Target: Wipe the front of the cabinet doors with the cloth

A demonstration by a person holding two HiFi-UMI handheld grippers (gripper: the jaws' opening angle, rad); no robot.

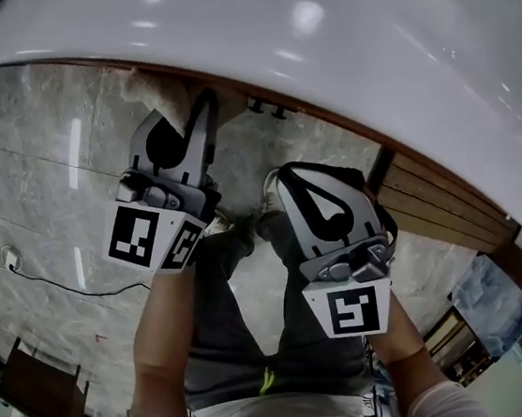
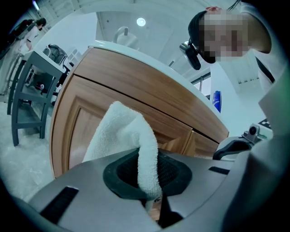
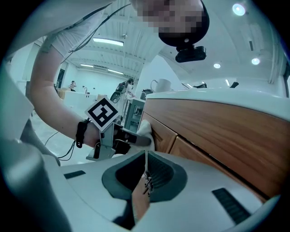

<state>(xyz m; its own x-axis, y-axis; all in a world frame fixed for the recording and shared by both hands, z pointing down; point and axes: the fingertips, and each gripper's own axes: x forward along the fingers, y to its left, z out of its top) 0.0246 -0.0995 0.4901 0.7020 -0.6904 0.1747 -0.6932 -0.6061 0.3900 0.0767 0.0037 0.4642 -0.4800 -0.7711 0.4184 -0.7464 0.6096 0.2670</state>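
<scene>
Left claw (image 2: 149, 183) pinched on a white terry cloth (image 2: 120, 131), held up at the top of a wooden cabinet door (image 2: 74, 127), just under the white tabletop (image 1: 267, 23). Right claw (image 3: 145, 171) pressed together on nothing, nearby to its right.

In the head view the surface (image 1: 267, 23) fills the top, the cabinet doors (image 1: 439, 195) run under its edge, the cloth (image 1: 167, 93) sits upper left against them ahead of the left gripper (image 1: 191, 115), and the right gripper (image 1: 279, 182) is at centre.

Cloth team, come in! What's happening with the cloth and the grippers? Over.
Left gripper shut on cloth. Right gripper shut, empty. Cloth up by cabinet door, nothing in the way. Over.
</scene>
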